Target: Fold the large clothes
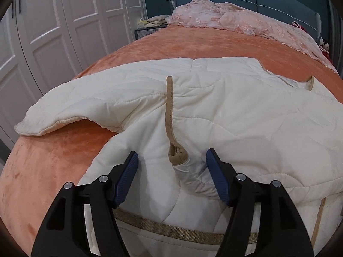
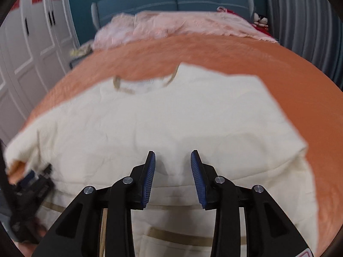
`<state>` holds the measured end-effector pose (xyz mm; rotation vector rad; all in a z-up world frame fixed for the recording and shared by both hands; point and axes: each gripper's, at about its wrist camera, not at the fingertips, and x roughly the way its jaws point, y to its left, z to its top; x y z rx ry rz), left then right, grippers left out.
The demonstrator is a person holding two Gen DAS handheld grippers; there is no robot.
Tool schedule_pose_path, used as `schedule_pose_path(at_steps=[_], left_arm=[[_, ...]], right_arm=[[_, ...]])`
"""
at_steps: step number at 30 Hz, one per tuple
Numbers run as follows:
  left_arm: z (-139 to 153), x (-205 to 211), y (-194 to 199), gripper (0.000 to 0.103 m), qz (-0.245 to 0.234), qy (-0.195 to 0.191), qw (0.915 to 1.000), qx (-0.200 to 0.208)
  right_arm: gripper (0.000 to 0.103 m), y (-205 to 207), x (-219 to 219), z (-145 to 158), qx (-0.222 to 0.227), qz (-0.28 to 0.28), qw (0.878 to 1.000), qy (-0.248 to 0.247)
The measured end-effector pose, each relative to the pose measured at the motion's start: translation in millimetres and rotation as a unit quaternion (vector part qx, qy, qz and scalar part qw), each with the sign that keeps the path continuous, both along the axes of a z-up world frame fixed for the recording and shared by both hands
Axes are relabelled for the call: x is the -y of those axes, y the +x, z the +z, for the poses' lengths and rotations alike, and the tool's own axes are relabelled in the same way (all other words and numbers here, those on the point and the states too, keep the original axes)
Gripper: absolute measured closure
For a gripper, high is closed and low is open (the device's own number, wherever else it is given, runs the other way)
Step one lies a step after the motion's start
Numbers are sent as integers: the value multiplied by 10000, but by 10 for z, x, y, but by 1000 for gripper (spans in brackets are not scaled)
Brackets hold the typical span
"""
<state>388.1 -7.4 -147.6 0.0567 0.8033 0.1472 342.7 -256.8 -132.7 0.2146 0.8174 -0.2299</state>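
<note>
Item: cream quilted jacket [image 1: 214, 111], tan-trimmed, spread on an orange bedspread [image 1: 53, 167]. Location: directly ahead of and beneath both tools, collar [image 2: 141, 85] at the far end, hem nearest the cameras. Left gripper [image 1: 171, 162]: jaws spread wide, grasping nothing; between and just ahead of its blue pads [image 1: 126, 182] lies a cuff [image 1: 178, 156] edged in tan, with the tan placket strip [image 1: 169, 107] running away from it. Right gripper [image 2: 172, 158]: jaws likewise apart and empty, hovering over the jacket's body; this view is motion-blurred, so fine detail is unreliable. Progress, as judged: early. One sleeve appears already laid across the front, ending at the cuff by the left tool; the other sleeve [image 1: 64, 111] lies stretched out to the left tool's far left, unfolded. Body not yet folded lengthwise or crosswise; most of the task remains. Edges: the bedspread drops away close on the left tool's left; bare orange fabric borders the jacket on the right tool's right. Open room: a broad band of bare bedspread beyond the collar, bounded farther off by a heap of pink bedding [image 1: 235, 21]. White wardrobe doors [image 1: 53, 21] stand to the left, well apart.
</note>
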Motion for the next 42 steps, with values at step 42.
schedule_pose_path(at_steps=[42], left_arm=[[345,-3751,158,8,2482,-1500,9567,-236]], right_arm=[[30,-766,-708,-198,-119,132,9995,-278]])
